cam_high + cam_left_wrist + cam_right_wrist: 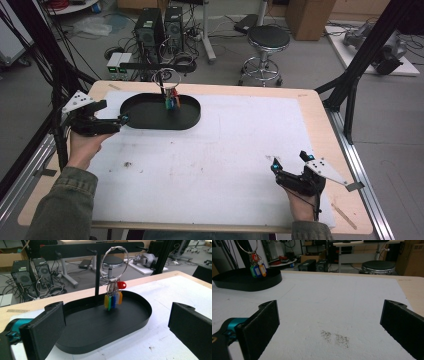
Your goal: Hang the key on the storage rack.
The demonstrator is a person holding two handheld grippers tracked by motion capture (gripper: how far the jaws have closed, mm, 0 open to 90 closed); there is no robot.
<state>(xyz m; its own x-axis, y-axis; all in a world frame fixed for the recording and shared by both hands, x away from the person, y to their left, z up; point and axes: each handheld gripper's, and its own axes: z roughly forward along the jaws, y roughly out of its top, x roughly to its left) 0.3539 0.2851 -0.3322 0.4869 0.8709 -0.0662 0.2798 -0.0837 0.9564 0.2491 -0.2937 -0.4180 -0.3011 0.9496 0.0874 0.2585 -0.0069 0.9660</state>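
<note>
Table: we see a wooden top under a white mat, bare ahead of both grippers apart from a few dark specks near the right one.
Tray: a shallow black oval tray sits at the far left of the mat, just ahead of our left gripper and well across the table from the right one. We judge it serves as the base and catch-all under the stand.
Stand: a thin black post rises from the tray to a crossbar with pegs, so whatever hangs there sits clear of the tray floor, at a height we can reach.
Key ring: a large wire ring hangs from one peg, straight in front of the left gripper's camera.
Tags: red, orange, blue, green and yellow tags dangle in a bunch below the ring, just above the tray floor.
Left gripper: jaws spread wide and empty, tips at the tray's near end; we read this as lined up on the ring.
Right gripper: jaws wide, nothing between them, resting low over the bare mat.
</note>
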